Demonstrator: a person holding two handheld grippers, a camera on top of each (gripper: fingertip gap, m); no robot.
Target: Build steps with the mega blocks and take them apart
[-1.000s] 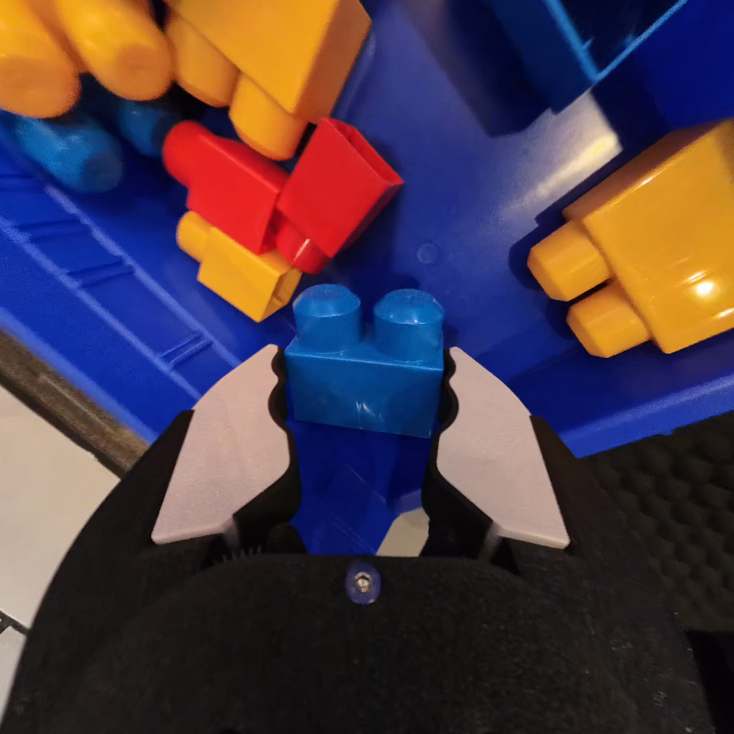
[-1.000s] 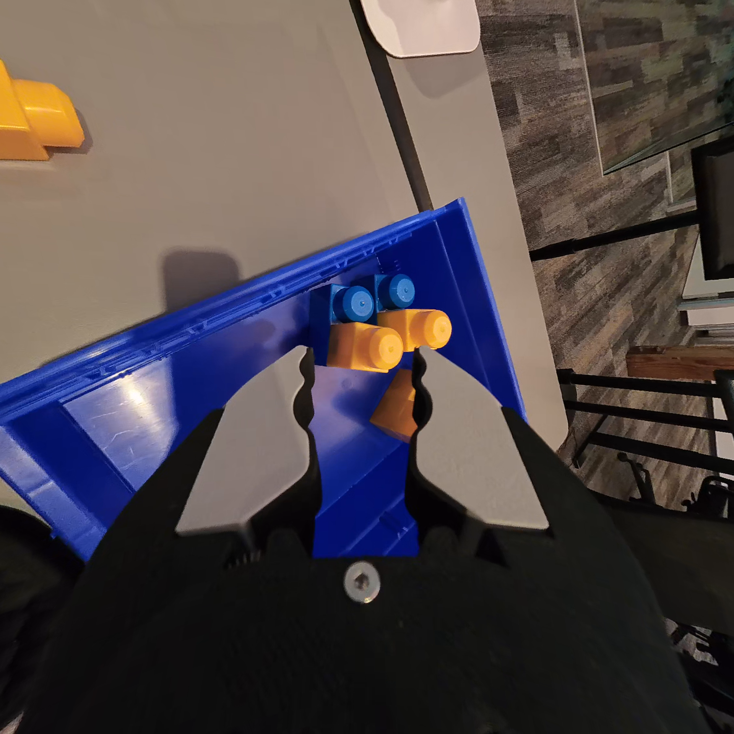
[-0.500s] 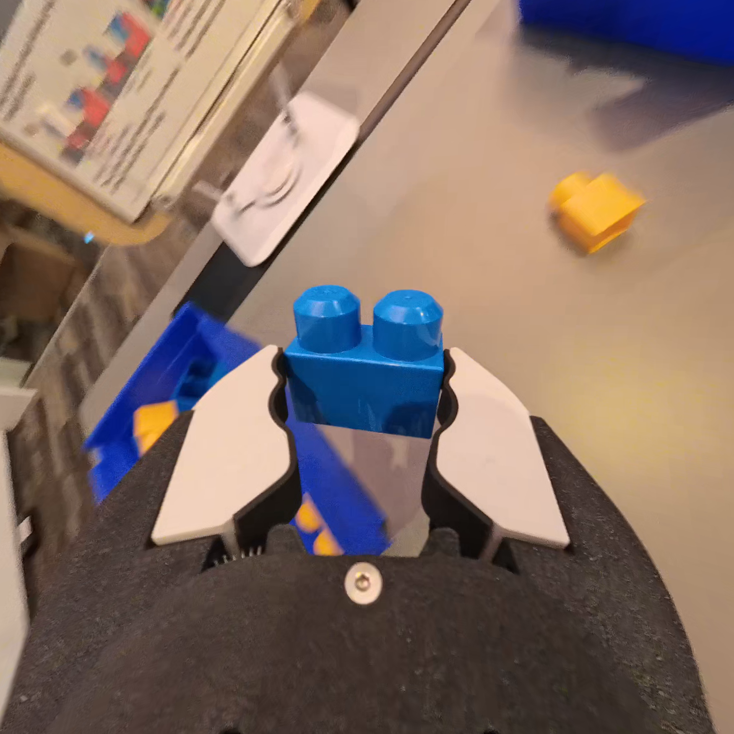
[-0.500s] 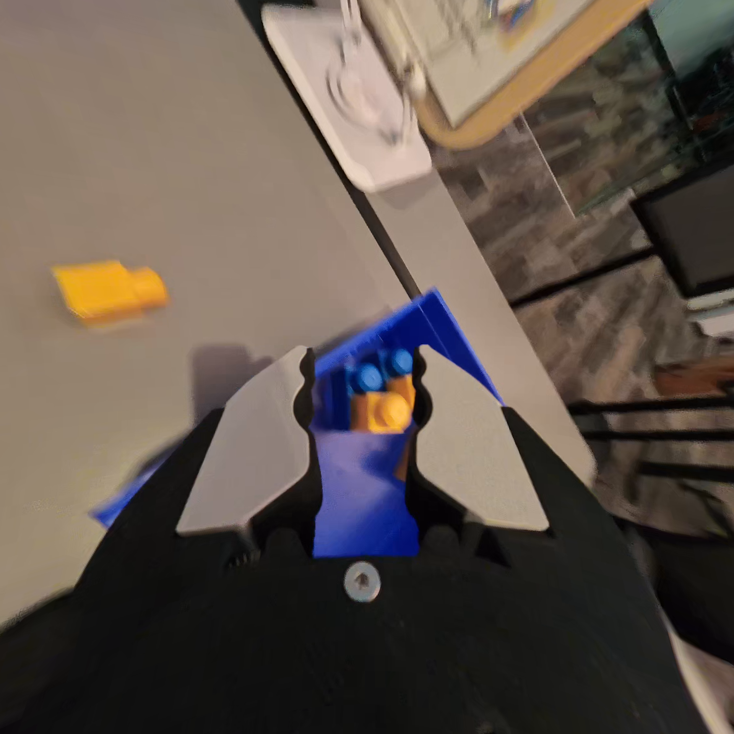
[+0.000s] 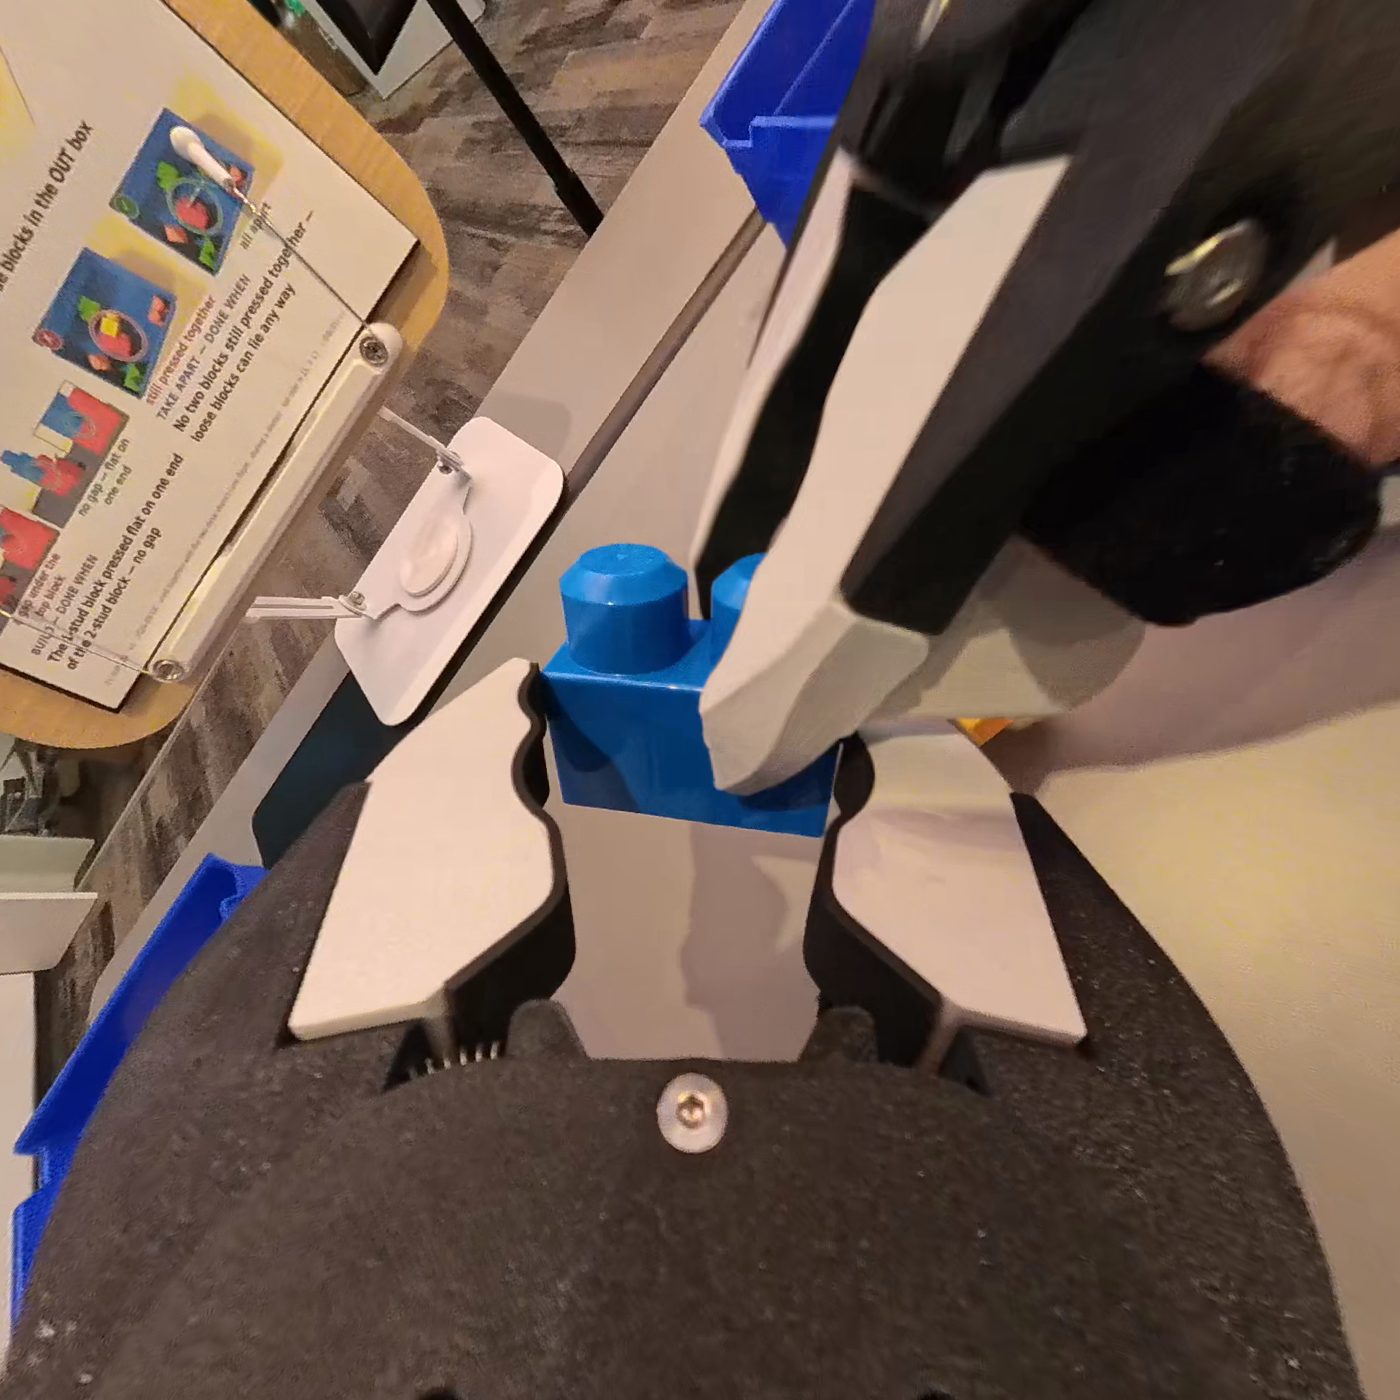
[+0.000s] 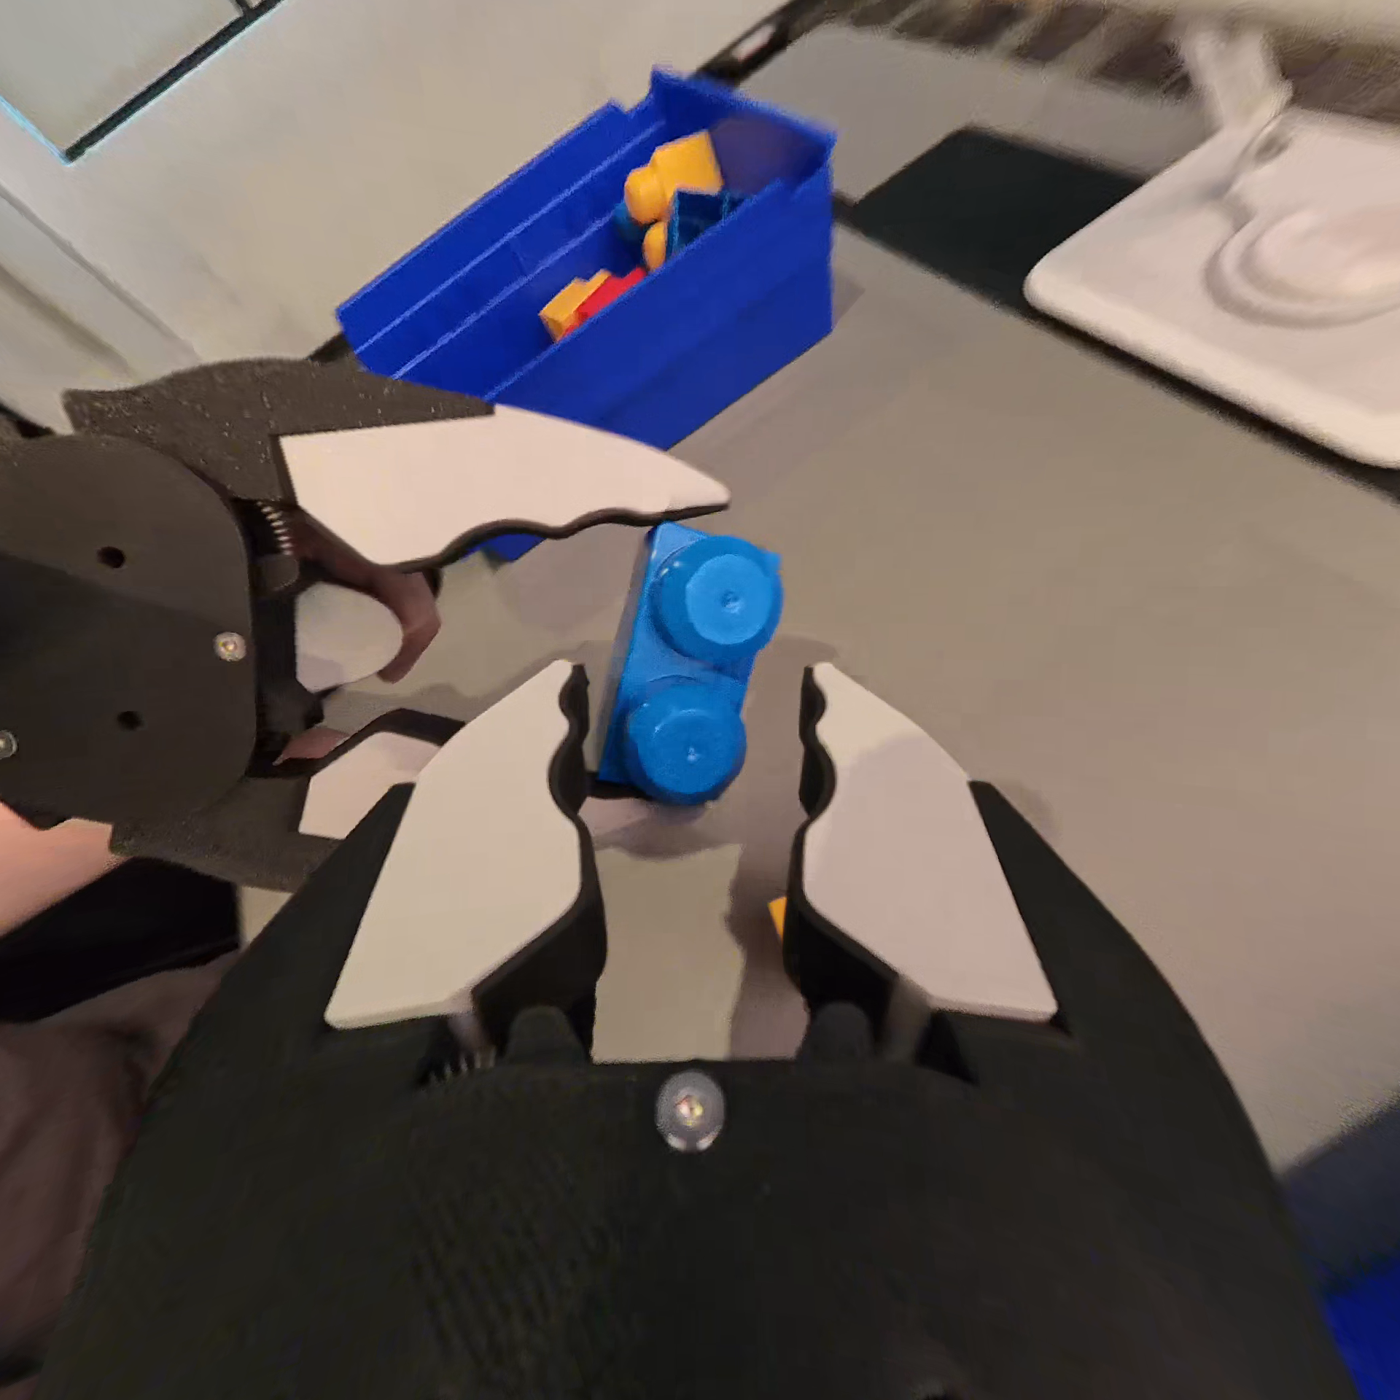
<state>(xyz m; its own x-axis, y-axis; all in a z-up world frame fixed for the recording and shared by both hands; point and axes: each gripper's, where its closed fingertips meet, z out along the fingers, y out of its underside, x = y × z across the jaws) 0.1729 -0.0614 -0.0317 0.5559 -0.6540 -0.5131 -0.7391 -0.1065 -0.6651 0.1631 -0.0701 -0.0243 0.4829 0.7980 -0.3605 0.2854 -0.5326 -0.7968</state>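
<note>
**A:** so where's the blue two-stud block (image 5: 667,750) right now?

**B:** Clamped in the left gripper (image 5: 685,746), jaws clenched on its two short ends, studs pointing away from the camera. It's held up above the grey worktop (image 5: 1212,871), not sitting on it.

**A:** and the right gripper (image 6: 693,708)?

**B:** Jaws released, spread wide, nothing between them. In the right wrist view the block (image 6: 685,674) is just past the fingertips, studs facing the camera. From the left wrist view one of the right gripper's grey fingers (image 5: 826,667) overlaps the block's right stud. Can't tell if it's actually touching.

**A:** anything else around?

**B:** Blue bin (image 6: 659,356) at the far side of the worktop with yellow, red and blue blocks (image 6: 651,227) inside. A tiny sliver of a yellow block (image 6: 776,920) peeks out by the right gripper's right finger. There's a white flat stand base (image 5: 454,583) at the worktop edge holding up a printed instruction sheet (image 5: 174,379) off to the left.
</note>
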